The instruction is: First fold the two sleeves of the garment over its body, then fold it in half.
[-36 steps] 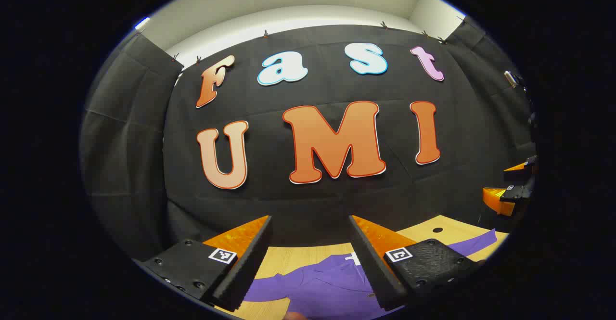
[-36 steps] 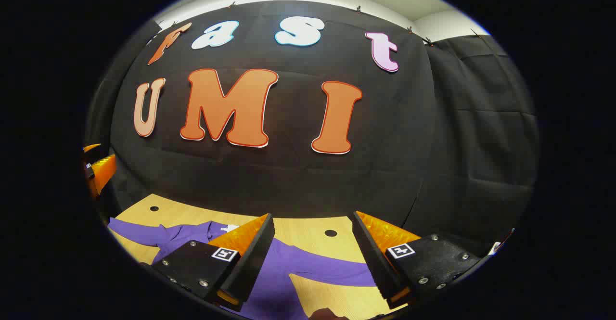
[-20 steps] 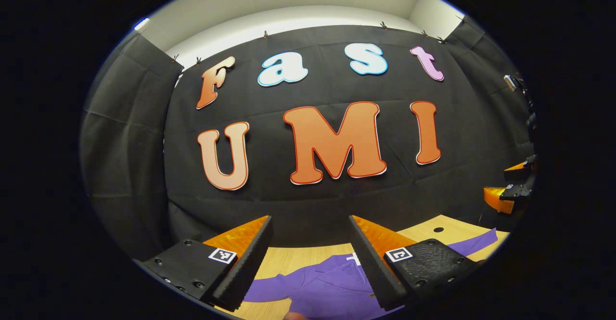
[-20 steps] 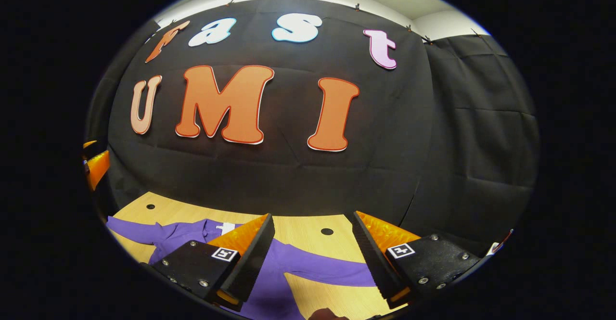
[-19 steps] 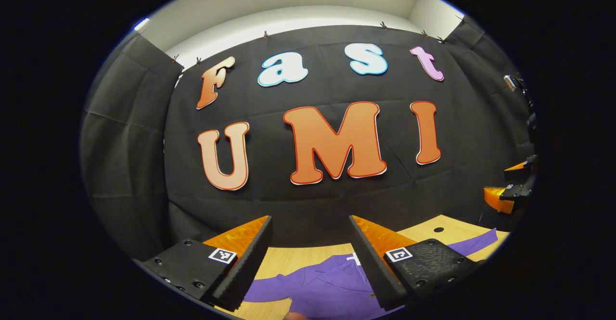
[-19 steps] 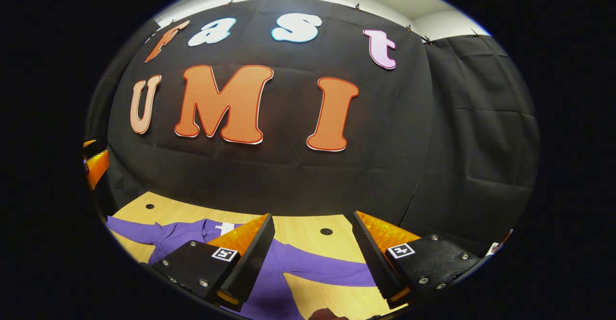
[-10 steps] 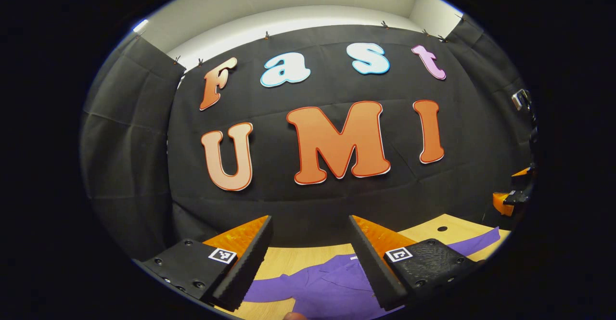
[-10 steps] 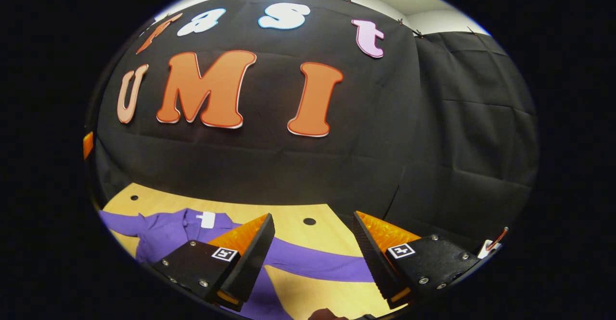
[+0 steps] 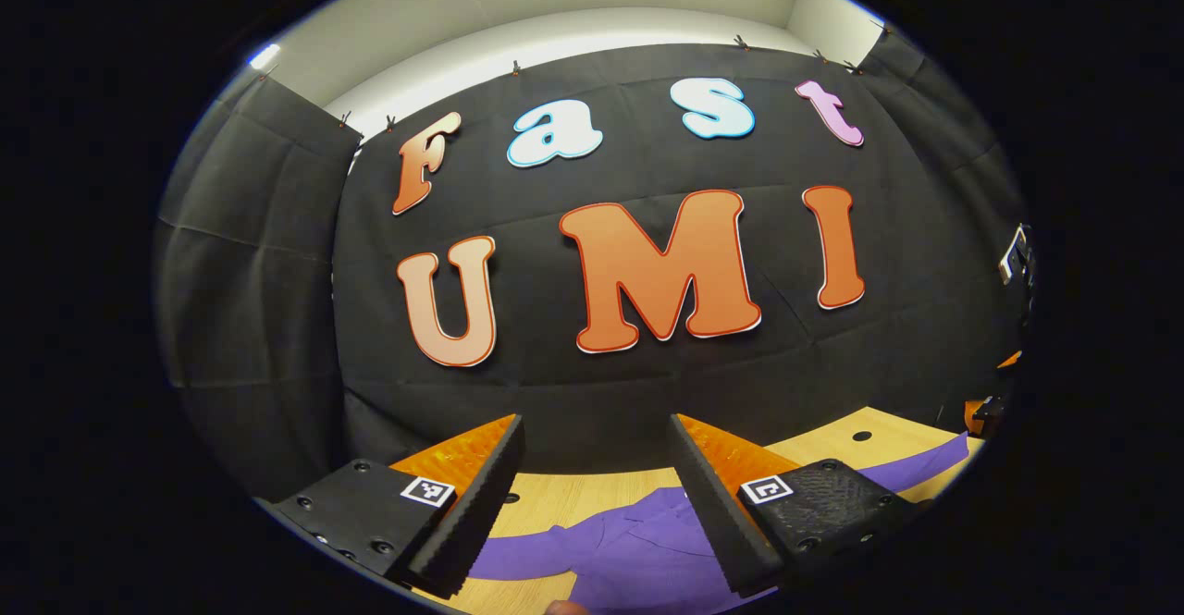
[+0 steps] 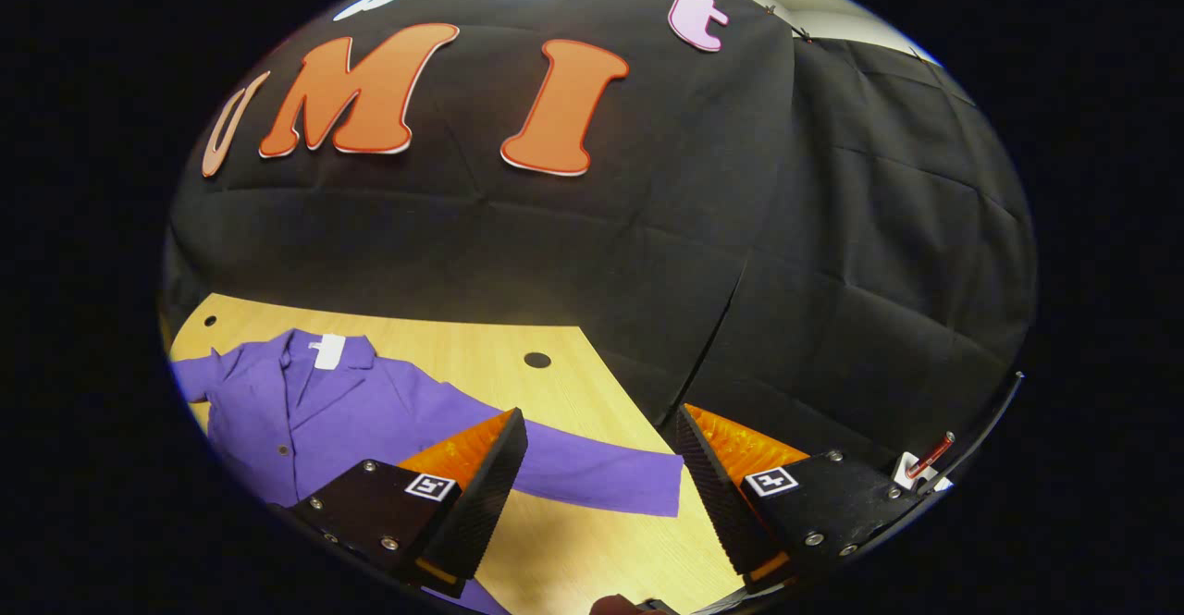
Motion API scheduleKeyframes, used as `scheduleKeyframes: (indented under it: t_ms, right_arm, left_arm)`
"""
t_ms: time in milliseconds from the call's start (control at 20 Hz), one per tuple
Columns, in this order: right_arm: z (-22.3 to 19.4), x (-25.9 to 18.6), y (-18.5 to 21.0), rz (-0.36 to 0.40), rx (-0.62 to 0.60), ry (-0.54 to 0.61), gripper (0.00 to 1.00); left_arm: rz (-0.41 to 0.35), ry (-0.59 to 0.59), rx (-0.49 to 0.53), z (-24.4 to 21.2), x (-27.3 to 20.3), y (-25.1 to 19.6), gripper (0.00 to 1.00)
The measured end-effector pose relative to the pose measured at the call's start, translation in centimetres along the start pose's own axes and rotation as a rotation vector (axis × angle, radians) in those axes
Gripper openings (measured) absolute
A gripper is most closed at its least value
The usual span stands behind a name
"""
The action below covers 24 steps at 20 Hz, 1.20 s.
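While unfolded: purple shirt (image 10: 370,412) lies flat on the wooden table (image 10: 462,342).
Sleeve axis: right sleeve (image 10: 592,481) runs crosswise beneath the right gripper (image 10: 597,467).
Fingers: right gripper and left gripper (image 9: 597,485) both spread, empty.

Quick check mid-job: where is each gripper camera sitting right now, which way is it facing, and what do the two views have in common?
Left gripper view: rides the open left gripper, aimed nearly level at the booth wall; purple garment on the table low between its fingers.
Right gripper view: rides the open right gripper, tilted down toward the garment's sleeve lying flat.
Shared: the garment, table and wall.
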State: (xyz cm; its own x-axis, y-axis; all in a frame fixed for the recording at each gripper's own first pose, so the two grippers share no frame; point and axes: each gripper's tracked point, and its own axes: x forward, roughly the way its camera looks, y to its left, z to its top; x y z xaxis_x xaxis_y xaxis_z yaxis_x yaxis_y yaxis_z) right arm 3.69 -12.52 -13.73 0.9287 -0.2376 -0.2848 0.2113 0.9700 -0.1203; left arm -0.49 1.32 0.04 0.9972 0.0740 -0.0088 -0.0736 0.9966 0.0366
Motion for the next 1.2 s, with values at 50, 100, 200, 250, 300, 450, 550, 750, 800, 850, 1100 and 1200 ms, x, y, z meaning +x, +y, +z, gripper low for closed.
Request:
scheduleKeyframes:
  t_ms: [50, 100, 200, 250, 300, 450, 550, 750, 800, 850, 1100, 1200]
  right_arm:
    - [-0.9, 0.7, -0.4, 0.003, 0.009, 0.027, 0.98]
    - [-1.7, 1.6, -0.7, 0.004, 0.021, 0.063, 0.98]
    - [-4.0, 3.3, -1.4, -0.001, 0.040, 0.136, 0.98]
    - [-5.2, 4.1, -2.0, -0.010, 0.045, 0.171, 0.98]
    - [-6.3, 4.9, -2.6, -0.026, 0.053, 0.201, 0.98]
    - [-9.2, 6.1, -3.8, -0.028, 0.103, 0.291, 0.98]
    - [-11.0, 7.3, -4.7, -0.013, 0.149, 0.348, 0.98]
    - [-14.1, 9.7, -6.0, 0.005, 0.222, 0.439, 0.98]
    - [-14.7, 10.4, -6.1, 0.011, 0.240, 0.463, 0.98]
    - [-15.4, 10.9, -6.2, 0.019, 0.261, 0.489, 0.98]
    - [-18.3, 13.4, -6.9, 0.035, 0.275, 0.643, 0.99]
    - [-19.4, 14.1, -6.5, 0.060, 0.280, 0.706, 0.98]
  left_arm:
    - [0.006, 0.003, 0.002, -0.1, 0.1, -0.1, 1.00]
    - [0.013, 0.005, 0.004, 0.0, 0.1, 0.0, 1.00]
    - [0.026, 0.012, 0.009, -0.2, 0.2, -0.1, 1.00]
    - [0.031, 0.016, 0.011, -0.3, 0.3, -0.3, 0.96]
    - [0.036, 0.021, 0.012, -0.4, 0.4, -0.5, 1.00]
    - [0.051, 0.042, 0.015, -0.9, 0.5, -1.0, 0.96]
    - [0.059, 0.063, 0.024, -1.5, 0.6, -1.6, 0.97]
    - [0.065, 0.112, 0.068, -3.0, 0.2, -3.6, 0.97]
    - [0.061, 0.129, 0.072, -3.4, 0.1, -4.3, 1.00]
    - [0.058, 0.148, 0.073, -4.0, -0.1, -4.9, 1.00]
    - [0.072, 0.218, 0.093, -5.6, -0.7, -6.2, 0.96]
    - [0.078, 0.238, 0.106, -6.1, -0.9, -6.5, 0.96]
